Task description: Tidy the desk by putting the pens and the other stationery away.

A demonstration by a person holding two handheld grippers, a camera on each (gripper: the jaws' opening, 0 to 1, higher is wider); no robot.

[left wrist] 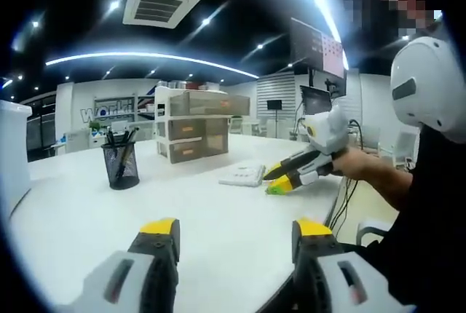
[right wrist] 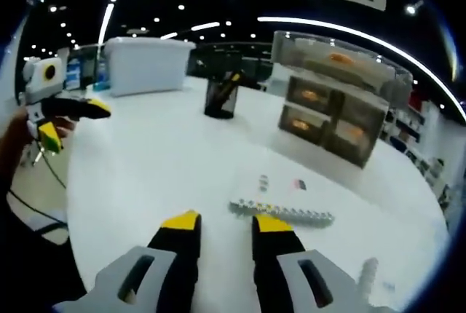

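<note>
A black mesh pen holder stands upright on the white bench, with dark pens rising from its mouth; in the right gripper view the same pen holder sits toward the far side of the bench, in front of a white lidded bin. Beside the holder, a translucent drawer unit with several stacked drawers stands on the bench (orange labels show on the drawer fronts); in the right gripper view the drawer unit lies to the right of the holder and well apart from it. A flat white stationery item lies on the bench in front of the drawer unit; in the right gripper view it appears as a long white strip just beyond the jaw tips, with two small objects near it, too small to identify.

The left hand-held gripper hovers above bare bench surface, its yellow-tipped jaws wide apart and holding nothing. The right hand-held gripper has its jaws separated by a narrow gap, nothing between them; seen from the left gripper view, the right hand-held gripper is held by a person's hand with its tips just beside the white item. In the right gripper view the left hand-held gripper is visible at the bench edge.
</note>
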